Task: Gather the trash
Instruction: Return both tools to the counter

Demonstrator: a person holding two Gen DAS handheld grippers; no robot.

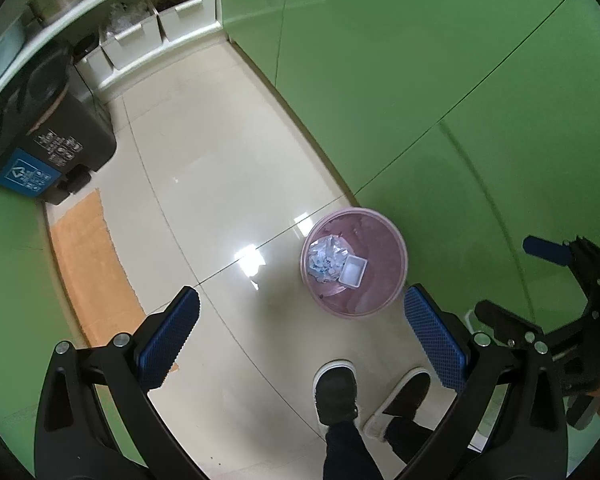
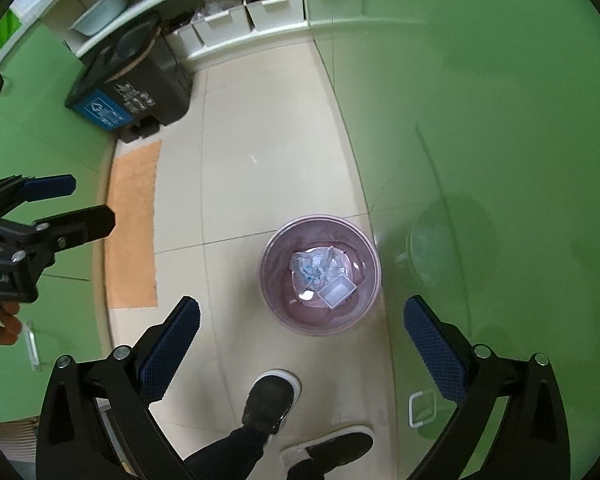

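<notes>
Glossy floor tiles [image 1: 228, 168], crumpled paper [image 1: 326, 258] (binned)

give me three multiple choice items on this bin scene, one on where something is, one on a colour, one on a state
1. Where does the small white tray lie?
A. on the orange mat
B. inside the pink wastebasket, beside the crumpled paper
C. on the shelf

2. What colour is the label on the black bin?
A. blue
B. red
C. yellow

3. How do the right gripper's jaws stand?
A. shut on the tray
B. shut on nothing
C. wide open, nothing between them

Answers:
1. B: the tray sits at the bottom of the pink wastebasket next to the crumpled paper.
2. A: the black bin carries a blue label with a white recycling sign.
3. C: the right gripper shows its blue pads far apart, with only floor and basket seen between.
</notes>
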